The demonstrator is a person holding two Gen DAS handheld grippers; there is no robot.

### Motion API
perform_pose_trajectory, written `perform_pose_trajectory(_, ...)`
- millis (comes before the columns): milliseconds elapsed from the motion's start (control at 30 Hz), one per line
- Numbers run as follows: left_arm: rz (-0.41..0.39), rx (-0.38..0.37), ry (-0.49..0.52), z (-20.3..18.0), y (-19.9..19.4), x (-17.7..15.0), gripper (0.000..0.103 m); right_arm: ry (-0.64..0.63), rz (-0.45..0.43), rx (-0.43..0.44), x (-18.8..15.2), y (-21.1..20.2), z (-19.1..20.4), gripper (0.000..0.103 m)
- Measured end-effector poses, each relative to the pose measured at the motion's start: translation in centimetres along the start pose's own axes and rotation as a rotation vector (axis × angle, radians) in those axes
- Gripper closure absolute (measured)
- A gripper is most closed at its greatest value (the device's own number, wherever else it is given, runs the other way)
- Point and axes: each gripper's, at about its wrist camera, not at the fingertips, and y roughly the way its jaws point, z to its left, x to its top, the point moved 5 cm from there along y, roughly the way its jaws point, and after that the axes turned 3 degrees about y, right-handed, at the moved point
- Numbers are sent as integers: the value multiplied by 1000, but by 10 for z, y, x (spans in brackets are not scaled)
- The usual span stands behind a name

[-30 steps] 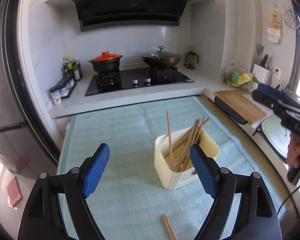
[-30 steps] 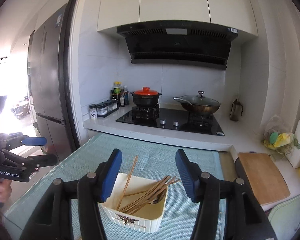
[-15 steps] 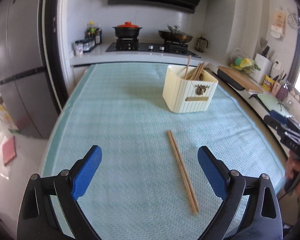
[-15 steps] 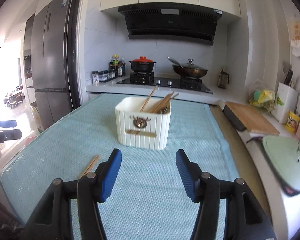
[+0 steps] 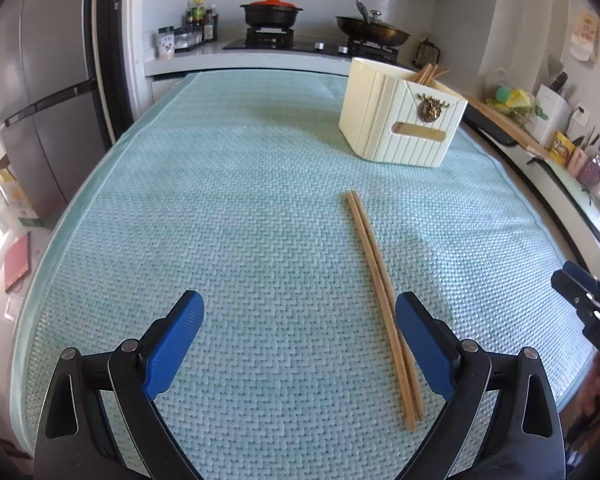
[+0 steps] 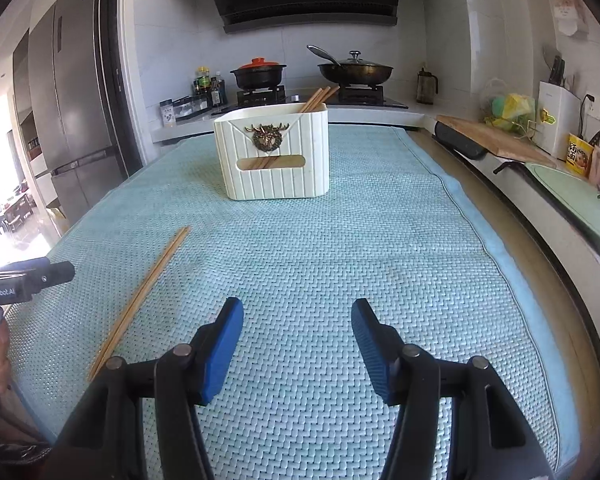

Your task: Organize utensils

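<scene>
I see left hand-held gripper [image 5: 298, 334] jaws apart, empty | right hand-held gripper [image 6: 296, 338] jaws apart, empty | pair of wooden chopsticks [image 5: 382, 304] flat on teal woven mat [image 5: 240, 200] | ribbed cream utensil box [image 6: 274, 156] beyond

A pair of wooden chopsticks [image 5: 380, 300] lies flat and side by side on the mat, well apart from a cream ribbed utensil holder [image 5: 402, 120]. The holder stands upright, bears a bronze emblem above a slot, and holds more chopsticks [image 6: 318, 100] leaning inside.
</scene>
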Motion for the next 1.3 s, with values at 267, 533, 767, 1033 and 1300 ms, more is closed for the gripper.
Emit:
perform_pose_trajectory(267,56,-20,39,-15,29,-3,6,-21,26,33,-5,7,13,46)
perform_pose_trajectory(533,96,36,106,-23,51,-6,6,-25,44,38,-9,8,15,46)
perform_pose_trajectory(767,118,95,104,-13,61,-7,6,-53,62,56,-8,11,25,46)
perform_pose_trajectory(1033,117,79,-25,28,50,-7,6,-164,150,229,1,39,96,46)
perform_pose_trajectory(1300,48,45,-204,69,17,-4,6,-348,268,255,-27,79,172,65)
